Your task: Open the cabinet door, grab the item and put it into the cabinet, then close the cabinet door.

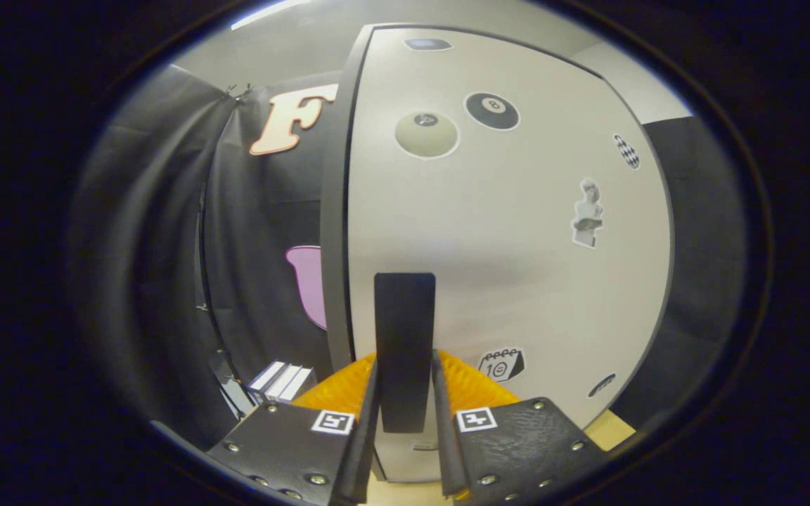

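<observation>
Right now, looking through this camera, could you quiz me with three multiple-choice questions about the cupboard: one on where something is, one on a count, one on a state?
1. Where is the black handle of the cabinet door?
A. Between the fingers of the hand-held gripper
B. Far beyond the fingers, near the door's top
C. On the cloth wall

2. How many billiard-ball stickers are on the door's upper part?
A. None
B. Two
C. Five

3. What is the gripper doing?
A. Hanging wide open, away from the door
B. Closed around the handle
C. Holding a cup

Answers: 1 A, the dark bar stands in the gap between the fingers. 2 B, a pale ball sits beside a black one. 3 B, both fingers lie against the handle's sides.
</observation>
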`<state>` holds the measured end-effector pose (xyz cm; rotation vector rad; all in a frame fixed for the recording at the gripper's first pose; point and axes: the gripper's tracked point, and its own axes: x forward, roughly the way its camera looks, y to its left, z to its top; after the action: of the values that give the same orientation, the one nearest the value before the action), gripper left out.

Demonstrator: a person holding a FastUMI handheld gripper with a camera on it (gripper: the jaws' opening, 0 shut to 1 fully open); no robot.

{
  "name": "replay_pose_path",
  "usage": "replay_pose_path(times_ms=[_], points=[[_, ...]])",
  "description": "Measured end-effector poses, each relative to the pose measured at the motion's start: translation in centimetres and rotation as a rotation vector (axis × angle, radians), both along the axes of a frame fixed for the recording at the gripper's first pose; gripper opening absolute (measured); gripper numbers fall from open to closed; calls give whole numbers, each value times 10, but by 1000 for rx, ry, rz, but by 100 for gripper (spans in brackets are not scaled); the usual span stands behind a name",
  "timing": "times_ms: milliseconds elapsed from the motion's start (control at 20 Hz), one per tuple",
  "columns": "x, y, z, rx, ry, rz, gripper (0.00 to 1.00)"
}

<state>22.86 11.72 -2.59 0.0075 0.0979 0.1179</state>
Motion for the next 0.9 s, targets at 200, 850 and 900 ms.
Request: replay_pose_path(times_ms=[200,850,900], points=[[0,2,-1,26,19,-10,32],[-36,-11,1,70,23,-17,22],[-43,-12,1,78,26,-19,22]])
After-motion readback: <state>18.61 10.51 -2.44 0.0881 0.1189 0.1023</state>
